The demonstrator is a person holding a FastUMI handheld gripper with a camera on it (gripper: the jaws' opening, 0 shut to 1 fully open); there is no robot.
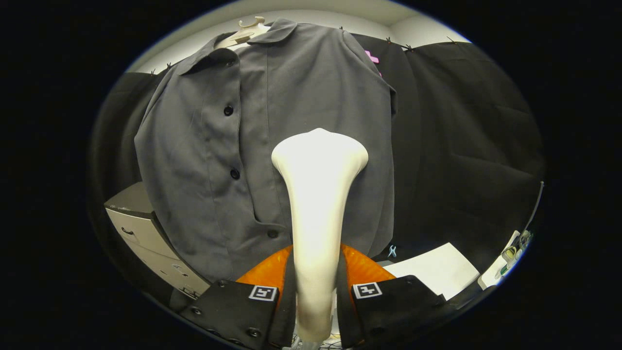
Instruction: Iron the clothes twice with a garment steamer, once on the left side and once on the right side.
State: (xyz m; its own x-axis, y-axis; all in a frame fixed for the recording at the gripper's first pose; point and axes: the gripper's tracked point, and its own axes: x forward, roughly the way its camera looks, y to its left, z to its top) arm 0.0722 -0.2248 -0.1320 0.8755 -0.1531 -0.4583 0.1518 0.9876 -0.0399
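1. While the black cloth wall point(466, 146) takes up the whole right half of the frame and shows again in a strip at the far left, its lower part is cut off by things standing in front of it.
2. A grey button-front shirt point(311, 97) hangs before the cloth in the upper middle of the frame, its collar at the top centre. Three dark buttons run down the placket; the lower right of the shirt front is hidden behind the steamer.
3. A pale hanger point(248, 30) pokes out above the collar at the top centre, only its top showing.
4. The white garment steamer point(318, 204) rises from the bottom centre, its handle narrow below and widening to a broad head at mid-frame. That head lies over the right side of the shirt; whether it touches the fabric is hard to tell.
5. The gripper point(315, 296) sits at the bottom centre, its two fingers closed narrow against either side of the steamer handle, holding it. The handle's lower end is cut off by the bottom of the frame.
6. A grey drawer cabinet point(146, 233) stands at the lower left, partly covered by the shirt's hem.
7. A white flat surface point(437, 270) lies at the lower right, beyond the right finger.
8. Small objects at the far lower right are too blurred to name.
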